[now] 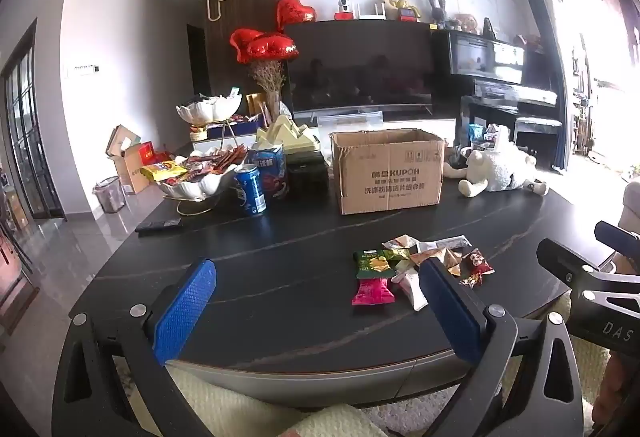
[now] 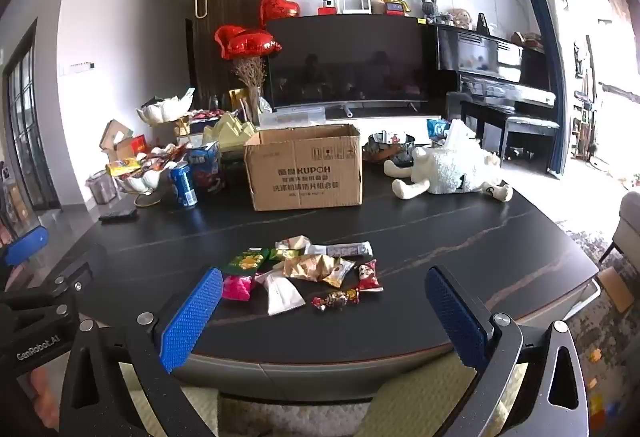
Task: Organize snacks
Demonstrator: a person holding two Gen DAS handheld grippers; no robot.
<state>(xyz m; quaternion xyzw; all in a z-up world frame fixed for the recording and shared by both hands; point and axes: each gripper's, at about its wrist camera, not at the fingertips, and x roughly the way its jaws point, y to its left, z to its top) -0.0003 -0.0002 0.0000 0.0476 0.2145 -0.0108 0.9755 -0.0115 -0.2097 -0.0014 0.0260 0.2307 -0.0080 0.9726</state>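
1. left gripper (image 1: pixel 316 311): jaws spread wide, nothing held, above near table edge.
2. right gripper (image 2: pixel 326 315): jaws spread wide, nothing held, short of the snacks.
3. snack packets (image 2: pixel 308 271): loose heap on dark table (image 2: pixel 460 237), near front edge.
4. cardboard box (image 2: pixel 306 167): open-topped, behind the heap, well apart.

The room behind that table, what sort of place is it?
Most likely a home living room. A big television stands against the marble wall with an upright piano beside it, and the dark table in front carries snacks and a plush toy.
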